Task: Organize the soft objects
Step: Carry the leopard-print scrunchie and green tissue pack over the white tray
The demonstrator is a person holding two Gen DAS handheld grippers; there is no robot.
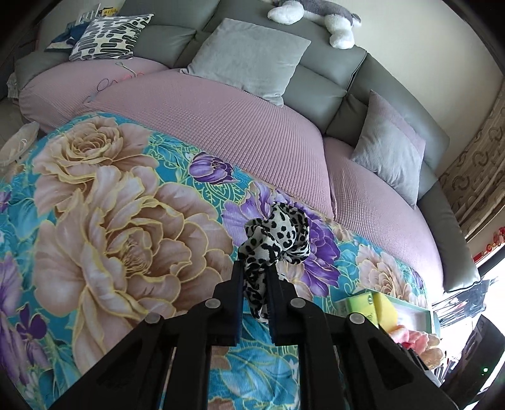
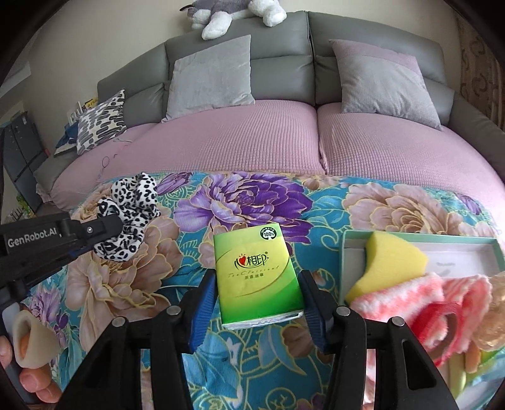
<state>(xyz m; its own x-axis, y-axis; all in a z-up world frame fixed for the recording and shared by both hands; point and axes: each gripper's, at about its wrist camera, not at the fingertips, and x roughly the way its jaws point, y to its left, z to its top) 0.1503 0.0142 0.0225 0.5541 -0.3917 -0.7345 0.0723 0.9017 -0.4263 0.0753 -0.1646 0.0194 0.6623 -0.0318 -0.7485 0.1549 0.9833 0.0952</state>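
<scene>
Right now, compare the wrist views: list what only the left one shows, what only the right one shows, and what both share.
Only the left wrist view: the left gripper seen along its own fingers, shut on the scrunchie.

Only the right wrist view: the right gripper with its jaws against the sides of the tissue pack, a hand at the lower left edge, and the left gripper from the side.

Both: the scrunchie, tissue pack, yellow sponge in the tray, floral cloth, sofa with cushions, and the plush dog.
</scene>
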